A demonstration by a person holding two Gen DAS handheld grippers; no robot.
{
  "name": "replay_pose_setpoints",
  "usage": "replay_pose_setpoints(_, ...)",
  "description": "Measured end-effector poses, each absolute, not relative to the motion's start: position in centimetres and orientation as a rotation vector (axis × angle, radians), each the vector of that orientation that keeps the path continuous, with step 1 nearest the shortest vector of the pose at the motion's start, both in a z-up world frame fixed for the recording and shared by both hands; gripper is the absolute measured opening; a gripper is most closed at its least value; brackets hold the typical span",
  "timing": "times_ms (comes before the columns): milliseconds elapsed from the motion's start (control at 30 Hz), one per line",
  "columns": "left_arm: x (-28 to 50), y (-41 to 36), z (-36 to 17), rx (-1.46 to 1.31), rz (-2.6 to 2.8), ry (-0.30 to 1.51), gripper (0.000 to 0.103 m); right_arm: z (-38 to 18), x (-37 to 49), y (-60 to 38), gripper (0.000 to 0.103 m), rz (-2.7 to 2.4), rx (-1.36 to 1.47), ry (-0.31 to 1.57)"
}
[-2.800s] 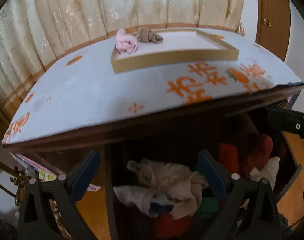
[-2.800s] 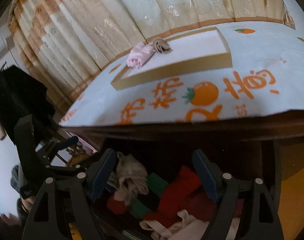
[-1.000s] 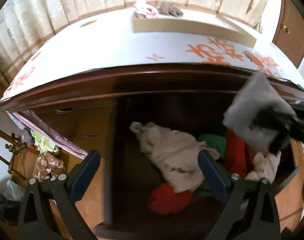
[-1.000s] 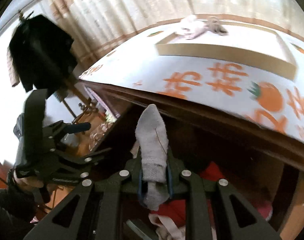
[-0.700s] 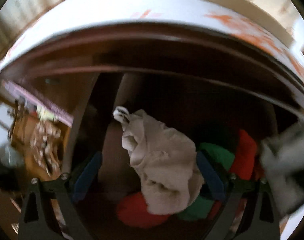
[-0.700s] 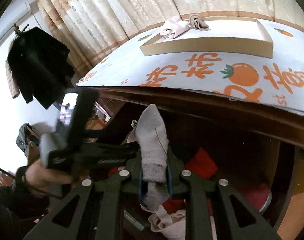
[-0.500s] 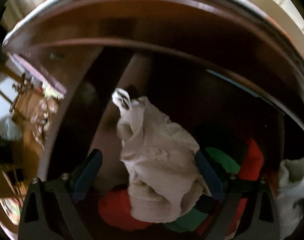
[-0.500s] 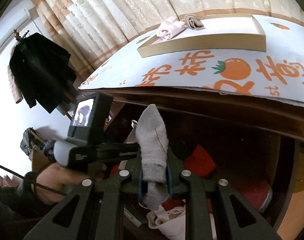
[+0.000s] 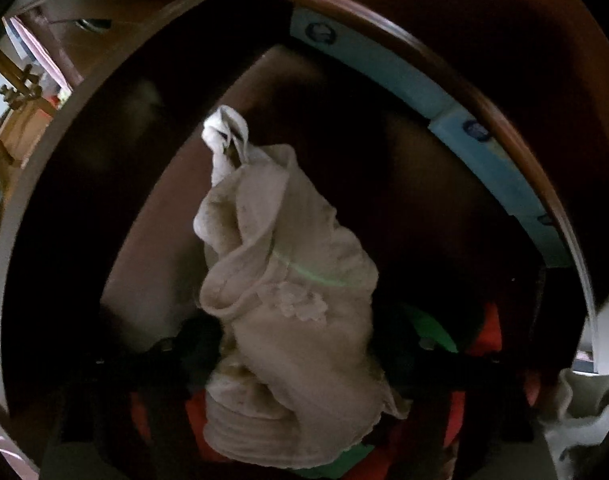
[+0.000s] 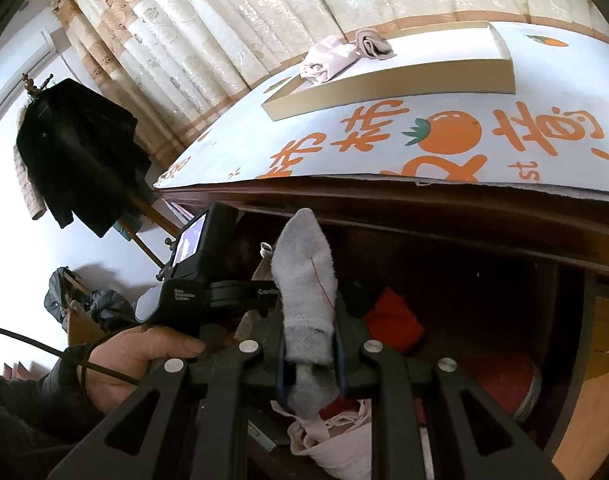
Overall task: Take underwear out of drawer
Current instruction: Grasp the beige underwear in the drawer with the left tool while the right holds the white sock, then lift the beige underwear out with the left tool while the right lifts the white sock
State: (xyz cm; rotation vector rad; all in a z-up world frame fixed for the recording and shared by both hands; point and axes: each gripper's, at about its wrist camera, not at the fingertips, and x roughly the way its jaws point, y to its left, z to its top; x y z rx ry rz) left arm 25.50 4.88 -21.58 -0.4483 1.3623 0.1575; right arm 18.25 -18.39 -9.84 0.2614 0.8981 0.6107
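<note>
A crumpled beige pair of underwear (image 9: 296,312) lies in the open dark wooden drawer (image 9: 56,208), on top of red and green garments. My left gripper (image 9: 300,340) points steeply down over it. Its dark fingers (image 9: 196,340) stand on either side of the cloth and the jaws are closing around it. In the right wrist view a person's hand (image 10: 144,356) holds the left gripper's body (image 10: 200,276) at the drawer's left. My right gripper (image 10: 309,332) is shut on a grey sock (image 10: 304,280) and held above the drawer's front.
On the orange-printed table cover (image 10: 444,140) a shallow tan tray (image 10: 384,80) holds a pink garment (image 10: 328,60) and a brown one (image 10: 372,46). A red garment (image 10: 392,320) and a white one (image 10: 336,440) lie in the drawer. A black coat (image 10: 80,156) hangs at the left.
My left gripper has sunk into the drawer and rolled, and its jaws have narrowed around the beige underwear. The right gripper has kept the grey sock and hardly moved.
</note>
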Motion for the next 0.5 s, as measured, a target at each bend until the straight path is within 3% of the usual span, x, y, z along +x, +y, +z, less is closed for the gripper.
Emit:
replay_pose_setpoints(67,25.4,5.0,-21.3,-0.455,0.126,1.345,0.052,-10.0,18.3,-18.3,0.020,0.600,0.263,0.902)
replay_pose_setpoints(233,24.9,5.4,-20.6,-0.442,0.065,1.306,0.041,-10.4,18.5,-18.2,0.020,0.549,0.279,0.921)
replay_pose_setpoints(500,22.3,5.6,-17.6,-0.313,-0.029,1.219,0.039,-11.1,18.3,-19.0,0.020,0.492,0.381,0.927)
